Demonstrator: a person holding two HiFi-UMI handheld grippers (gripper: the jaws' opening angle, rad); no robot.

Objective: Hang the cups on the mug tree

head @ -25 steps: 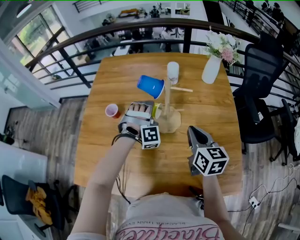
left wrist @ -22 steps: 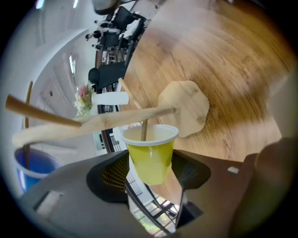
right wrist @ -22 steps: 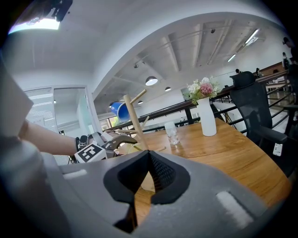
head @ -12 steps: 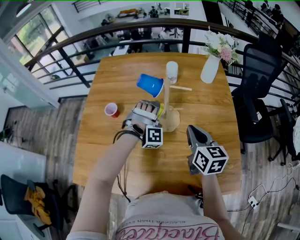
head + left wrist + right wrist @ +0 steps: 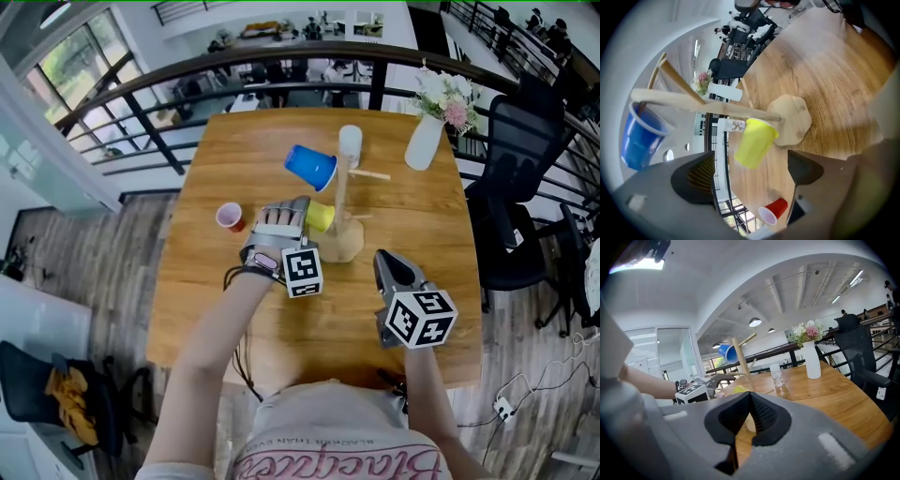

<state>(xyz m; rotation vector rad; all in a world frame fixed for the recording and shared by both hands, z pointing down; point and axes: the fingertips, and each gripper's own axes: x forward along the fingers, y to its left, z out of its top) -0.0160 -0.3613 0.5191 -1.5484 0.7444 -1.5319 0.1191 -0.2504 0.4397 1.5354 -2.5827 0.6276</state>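
Observation:
The wooden mug tree (image 5: 340, 192) stands mid-table on its flat base (image 5: 349, 244). A blue cup (image 5: 310, 167) hangs on an upper peg. On a lower peg hangs a yellow cup (image 5: 321, 217), mouth toward the post. My left gripper (image 5: 302, 216) is just left of it. In the left gripper view the yellow cup (image 5: 755, 142) sits ahead of the left gripper (image 5: 747, 176); its jaws are opening and neither pad touches the cup. A red cup (image 5: 230, 217) lies on the table to the left. My right gripper (image 5: 394, 270) hovers near the front right, shut and holding nothing.
A clear glass (image 5: 350, 145) stands just behind the tree. A white vase of flowers (image 5: 424, 139) stands at the table's far right corner. A black railing (image 5: 141, 122) runs behind the table, and an office chair (image 5: 525, 187) is off to the right.
The left gripper carried the yellow cup right to the tree's lower peg, then opened. The cup now hangs free of the jaws. The right gripper has stayed put.

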